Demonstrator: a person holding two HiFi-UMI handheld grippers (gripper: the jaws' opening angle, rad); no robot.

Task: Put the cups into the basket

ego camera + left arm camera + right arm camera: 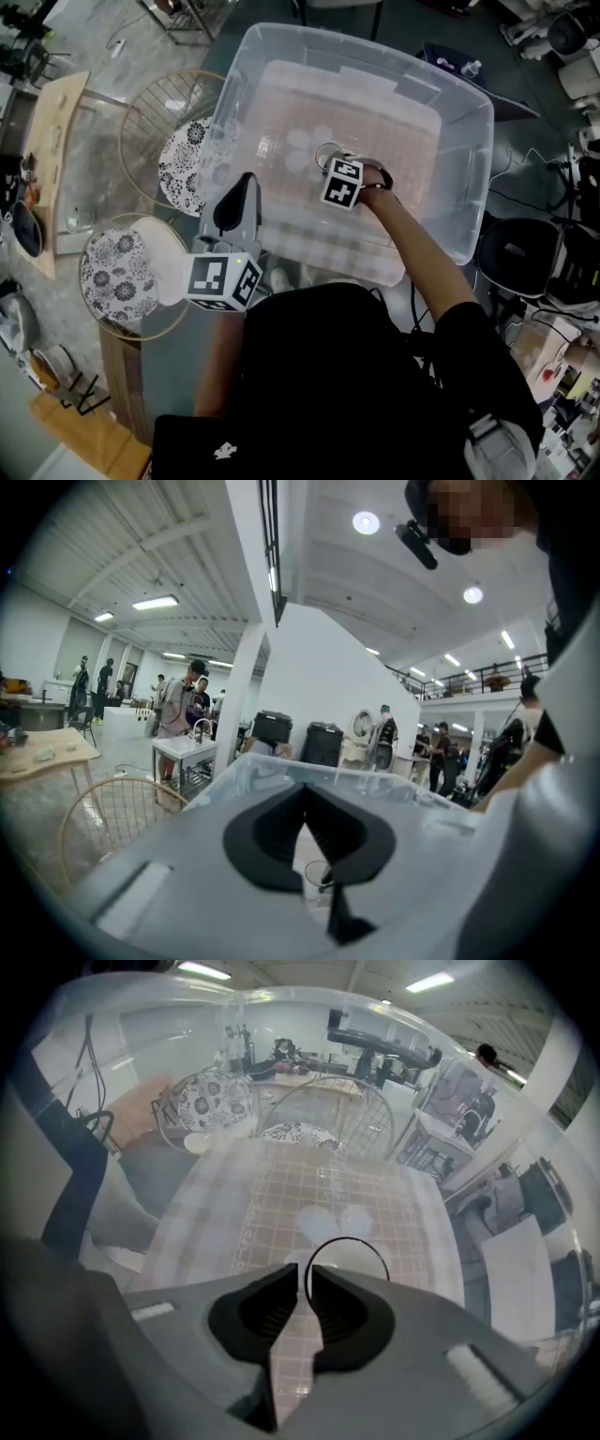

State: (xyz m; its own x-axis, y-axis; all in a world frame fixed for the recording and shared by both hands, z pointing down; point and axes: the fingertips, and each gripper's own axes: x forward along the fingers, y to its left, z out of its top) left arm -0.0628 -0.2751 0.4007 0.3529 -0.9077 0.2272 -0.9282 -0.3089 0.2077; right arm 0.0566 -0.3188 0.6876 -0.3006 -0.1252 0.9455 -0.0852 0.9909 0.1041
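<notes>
At the far left a wooden board (52, 141) lay on the bench (98, 192). Just right of it stood two wire baskets (155, 94), one beyond the other, each with a round floral-patterned piece (117, 274) inside it. Whether those pieces were plates or liners I could not tell.

The left tool (246, 183) sat just outside the near left corner of the clear plastic bin (464, 187), pointing nearly level at its wall. Its jaws met at the tips with nothing between them.

The bin filled the middle of the bench, and a checked pattern showed through its floor. The person's right arm (422, 253) reached over the near rim and down into it. The right tool (306, 1279) pointed steeply downward inside the bin, its jaws pinched on the thin wall of a clear cup (352, 1258) with a dark rim. The cup stood low in the bin's middle. Just beyond it were a few pale round shapes (319, 1222), too faint to identify.
</notes>
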